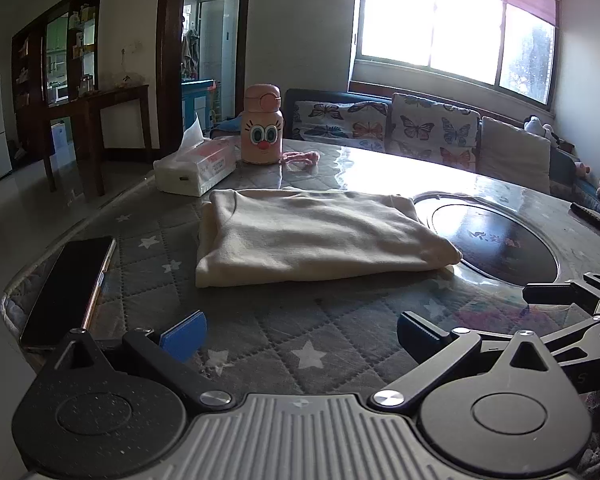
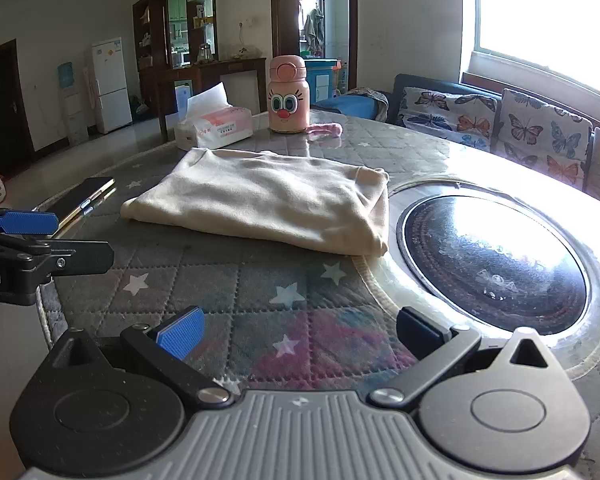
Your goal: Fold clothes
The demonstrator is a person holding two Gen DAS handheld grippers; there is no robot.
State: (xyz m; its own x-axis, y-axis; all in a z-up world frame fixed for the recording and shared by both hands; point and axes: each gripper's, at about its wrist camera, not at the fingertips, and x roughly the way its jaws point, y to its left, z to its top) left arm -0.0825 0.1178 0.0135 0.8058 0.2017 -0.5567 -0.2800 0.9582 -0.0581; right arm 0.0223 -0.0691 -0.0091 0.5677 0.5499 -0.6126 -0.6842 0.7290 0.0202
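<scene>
two grippers are hovering low over the quilted table (image 1: 260, 344), the left gripper (image 1: 300, 326) and right gripper (image 2: 300, 326) both spread apart and empty. beyond them the cream garment (image 2: 268, 204) is lying folded beside the dark inset; any further fold is probably wanting both near corners pinched evenly.

The garment (image 1: 320, 236) is cream-coloured soft knit cloth, folded into a flat, roughly rectangular stack of several layers. It lies on the quilted star-print cover, at about 12 o'clock from each camera. In the right wrist view the garment (image 2: 268, 204) has its thick folded edge toward 6 o'clock and layered ends bunched at its 3 o'clock corner, which touches the rim of the dark round inset. Its top is smooth with only shallow wrinkles.
</scene>
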